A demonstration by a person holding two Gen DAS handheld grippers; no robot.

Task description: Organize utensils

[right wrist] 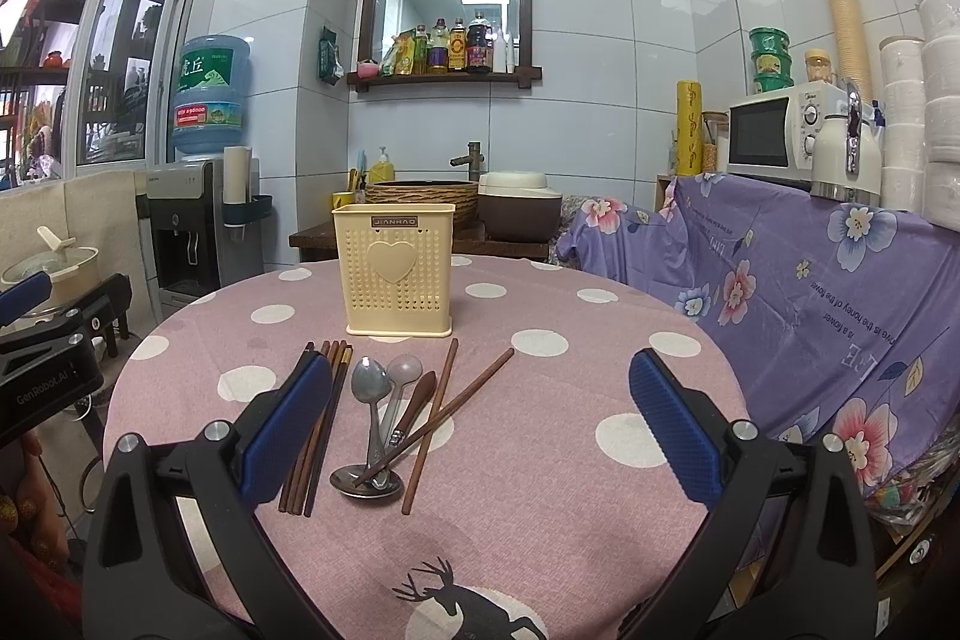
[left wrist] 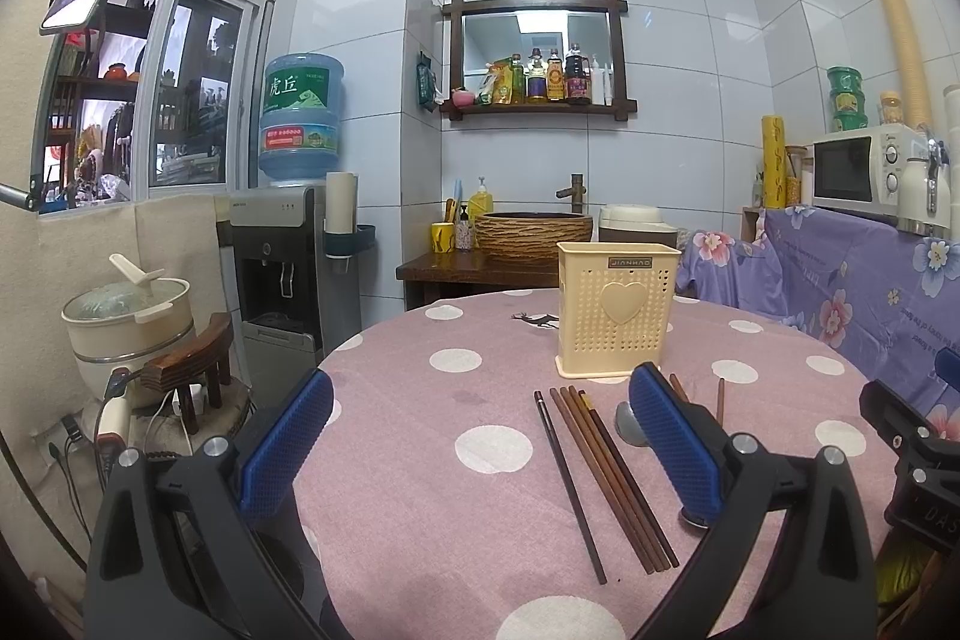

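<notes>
A cream perforated utensil holder [left wrist: 618, 310] [right wrist: 396, 271] with a heart on its front stands upright on the round table. Several dark brown chopsticks [left wrist: 606, 478] [right wrist: 321, 436] lie side by side in front of it. To their right lie metal spoons [right wrist: 369, 388], a wooden spoon [right wrist: 420, 394] and two crossed chopsticks [right wrist: 441, 415]. My left gripper [left wrist: 480, 436] hovers open above the chopstick bundle, nothing between its fingers. My right gripper [right wrist: 480, 430] hangs open over the spoons and crossed chopsticks, holding nothing. The right finger [left wrist: 672, 436] hides most of the spoons in the left wrist view.
The table wears a pink polka-dot cloth [right wrist: 540, 460] with a deer print. A purple floral cover [right wrist: 810, 292] drapes furniture on the right, with a microwave [right wrist: 774, 130] on top. A water dispenser [left wrist: 282, 268], a pot [left wrist: 126, 316] and a basin sink [left wrist: 534, 232] stand behind.
</notes>
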